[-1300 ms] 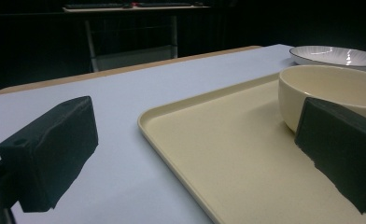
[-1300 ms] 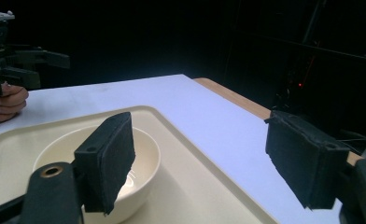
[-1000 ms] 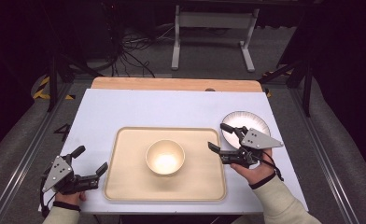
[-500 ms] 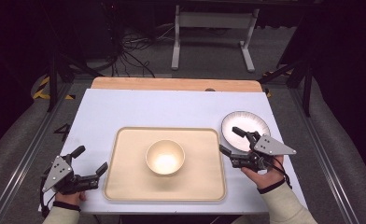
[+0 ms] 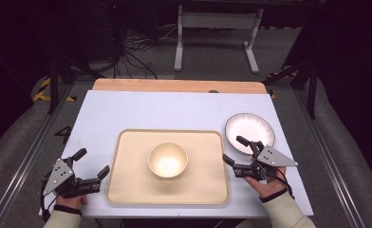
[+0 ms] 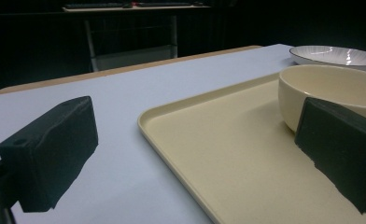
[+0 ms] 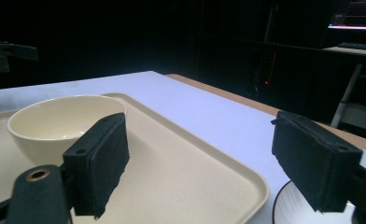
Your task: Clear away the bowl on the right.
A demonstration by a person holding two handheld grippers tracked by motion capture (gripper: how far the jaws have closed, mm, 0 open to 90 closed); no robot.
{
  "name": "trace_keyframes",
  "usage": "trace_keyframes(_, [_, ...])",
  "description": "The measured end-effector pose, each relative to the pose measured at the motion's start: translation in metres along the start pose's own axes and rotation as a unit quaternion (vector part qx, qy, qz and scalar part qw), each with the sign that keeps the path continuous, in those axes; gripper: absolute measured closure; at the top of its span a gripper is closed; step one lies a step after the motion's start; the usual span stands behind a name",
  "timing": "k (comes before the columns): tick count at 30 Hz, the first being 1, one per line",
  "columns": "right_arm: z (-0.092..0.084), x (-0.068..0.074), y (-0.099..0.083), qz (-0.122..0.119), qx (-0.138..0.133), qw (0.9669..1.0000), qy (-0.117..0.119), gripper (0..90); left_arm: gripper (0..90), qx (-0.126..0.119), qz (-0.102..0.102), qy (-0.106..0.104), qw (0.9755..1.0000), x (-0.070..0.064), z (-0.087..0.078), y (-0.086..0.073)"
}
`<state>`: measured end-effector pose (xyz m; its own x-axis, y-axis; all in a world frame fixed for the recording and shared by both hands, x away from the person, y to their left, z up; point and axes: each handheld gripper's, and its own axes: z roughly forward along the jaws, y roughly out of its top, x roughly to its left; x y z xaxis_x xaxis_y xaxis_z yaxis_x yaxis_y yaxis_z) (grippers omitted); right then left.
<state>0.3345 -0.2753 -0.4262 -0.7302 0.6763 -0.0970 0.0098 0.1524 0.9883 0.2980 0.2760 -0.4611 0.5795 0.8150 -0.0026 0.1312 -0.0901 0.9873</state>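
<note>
A cream bowl (image 5: 168, 159) stands in the middle of a beige tray (image 5: 132, 161). To the tray's right a white plate with a dark rim (image 5: 249, 129) lies on the table. My right gripper (image 5: 232, 148) hangs low between the tray's right edge and the plate's near rim. Its jaws have just been opening and nothing is between them. In the right gripper view, the right gripper (image 7: 207, 163) frames the tray (image 7: 181, 177), with the bowl (image 7: 55, 121) to the left. My left gripper (image 5: 93, 161) rests open at the tray's left edge, also with nothing in it.
The pale table top (image 5: 174, 109) has a wooden strip (image 5: 174, 85) along its far edge. Beyond it are a dark floor with cables (image 5: 127, 47) and a white stand (image 5: 217, 33). Bare table lies behind the tray.
My right gripper has sunk and drawn back toward the near edge, away from the plate, and its jaws stand a little wider. The left gripper, bowl, tray and plate have not moved.
</note>
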Motion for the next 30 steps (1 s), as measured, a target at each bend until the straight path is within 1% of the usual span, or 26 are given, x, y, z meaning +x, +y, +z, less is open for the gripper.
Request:
trace_keyframes(3, [0.000, 0.001, -0.003, -0.002, -0.003, 1.0000, 0.003, 18.7, 0.2, 0.000, 0.000, 0.000, 1.0000, 0.000, 0.000, 0.000])
trace_keyframes(7, [-0.002, 0.001, -0.012, -0.004, -0.008, 0.9999, -0.008, 18.7, 0.2, 0.000, 0.001, 0.000, 1.0000, 0.000, 0.000, 0.000])
trace_keyframes(8, [-0.002, 0.000, -0.013, 0.001, -0.007, 0.9999, -0.009, 18.8, 0.2, 0.000, 0.001, -0.001, 1.0000, 0.000, 0.000, 0.000])
trace_keyframes(9, [-0.003, -0.001, -0.014, -0.001, -0.008, 0.9999, -0.012, 18.7, 0.2, 0.000, 0.001, -0.001, 1.0000, 0.000, 0.000, 0.000])
trace_keyframes(10, [-0.003, -0.001, -0.016, 0.005, -0.009, 0.9999, -0.012, 18.7, 0.2, 0.000, 0.001, -0.001, 1.0000, 0.000, 0.000, 0.000])
trace_keyframes(13, [-0.004, -0.001, -0.021, 0.013, -0.003, 0.9999, -0.009, 18.7, 0.2, 0.000, 0.001, -0.001, 1.0000, 0.000, 0.000, 0.000])
trace_keyframes(19, [-0.005, -0.002, -0.029, 0.021, 0.010, 0.9997, -0.008, 18.7, 0.2, 0.000, 0.002, -0.001, 1.0000, 0.000, 0.000, 0.000])
trace_keyframes(22, [-0.003, 0.000, -0.033, 0.023, 0.023, 0.9995, -0.004, 18.8, 0.2, 0.001, 0.005, -0.002, 1.0000, 0.000, 0.000, 0.000])
trace_keyframes(23, [-0.003, 0.000, -0.033, 0.019, 0.024, 0.9995, -0.003, 18.8, 0.2, 0.001, 0.005, -0.002, 1.0000, 0.000, 0.000, 0.000])
trace_keyframes(25, [-0.003, 0.000, -0.033, 0.019, 0.024, 0.9995, -0.004, 18.7, 0.2, 0.001, 0.005, -0.002, 1.0000, 0.000, 0.000, 0.000])
trace_keyframes(30, [-0.003, -0.001, -0.033, 0.029, 0.025, 0.9993, -0.005, 18.8, 0.2, 0.002, 0.005, -0.002, 1.0000, -0.001, 0.000, 0.000])
